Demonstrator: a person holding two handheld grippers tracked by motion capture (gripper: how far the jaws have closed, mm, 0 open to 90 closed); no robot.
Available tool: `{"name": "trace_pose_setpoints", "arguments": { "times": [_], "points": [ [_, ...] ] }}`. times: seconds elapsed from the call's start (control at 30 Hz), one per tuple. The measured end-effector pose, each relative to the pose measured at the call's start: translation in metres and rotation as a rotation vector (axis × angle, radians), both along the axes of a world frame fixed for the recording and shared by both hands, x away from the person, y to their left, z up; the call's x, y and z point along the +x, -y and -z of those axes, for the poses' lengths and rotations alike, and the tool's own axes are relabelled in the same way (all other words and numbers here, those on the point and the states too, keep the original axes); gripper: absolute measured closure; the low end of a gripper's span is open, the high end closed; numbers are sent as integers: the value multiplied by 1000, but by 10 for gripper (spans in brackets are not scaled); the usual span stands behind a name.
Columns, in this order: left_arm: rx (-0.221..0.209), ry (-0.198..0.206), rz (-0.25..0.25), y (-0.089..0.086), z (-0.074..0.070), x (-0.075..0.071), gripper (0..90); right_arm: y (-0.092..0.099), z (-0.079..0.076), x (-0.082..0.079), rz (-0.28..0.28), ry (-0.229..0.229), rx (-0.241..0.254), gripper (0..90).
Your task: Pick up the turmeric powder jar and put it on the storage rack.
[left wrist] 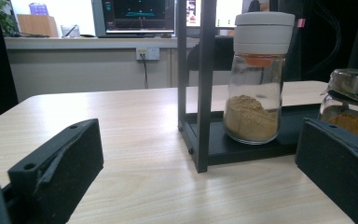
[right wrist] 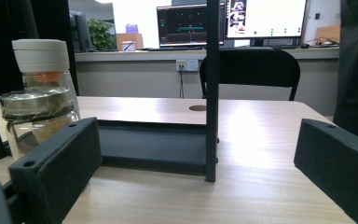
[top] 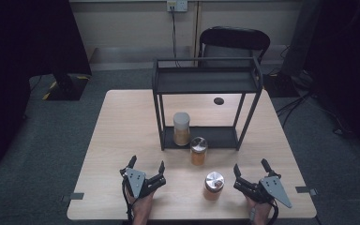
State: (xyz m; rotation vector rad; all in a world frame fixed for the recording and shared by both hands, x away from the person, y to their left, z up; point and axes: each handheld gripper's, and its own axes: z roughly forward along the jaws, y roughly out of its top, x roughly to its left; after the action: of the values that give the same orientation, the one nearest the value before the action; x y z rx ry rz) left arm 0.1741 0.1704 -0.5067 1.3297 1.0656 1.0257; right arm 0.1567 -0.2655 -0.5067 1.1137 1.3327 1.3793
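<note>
**Both grippers resting spread, three jars around the rack**

A black two-shelf rack (top: pixel 206 79) is standing at the middle of the table (top: pixel 122 122). A white-capped jar (top: pixel 181 128) of tan powder is sitting on the rack's bottom shelf, at its left end. A metal-lidded jar (top: pixel 198 151) of orange powder is standing on the table just in front of the rack, near the first jar. A third jar (top: pixel 213 186), also metal-lidded, is sitting farther in front of the rack, toward the near edge.

The left gripper (top: pixel 146 167) is lying in front and left of the rack, jaws spread, holding nothing. The right gripper (top: pixel 251 168) is lying in front and right of it, jaws likewise spread and empty. A chair (top: pixel 233 41) is standing behind the rack.
</note>
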Motion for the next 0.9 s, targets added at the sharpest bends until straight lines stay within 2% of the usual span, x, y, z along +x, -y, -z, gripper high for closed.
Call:
{"name": "trace_pose_setpoints", "arguments": {
  "times": [0.17,0.3,0.67,0.8,0.9],
  "points": [
    [-4,1,-3,0,0,0,3,5,-6,2,-20,10,10,5],
    [-4,1,-4,0,0,0,4,7,-11,3,-41,26,-6,17],
    [-10,2,-10,1,1,-1,4,1,-22,12,-117,30,-44,31],
    [-14,4,-9,0,1,-1,4,2,-22,14,-122,27,-17,30],
    [-14,3,-11,1,1,-1,4,2,-27,15,-131,25,-32,36]
  ]
}}
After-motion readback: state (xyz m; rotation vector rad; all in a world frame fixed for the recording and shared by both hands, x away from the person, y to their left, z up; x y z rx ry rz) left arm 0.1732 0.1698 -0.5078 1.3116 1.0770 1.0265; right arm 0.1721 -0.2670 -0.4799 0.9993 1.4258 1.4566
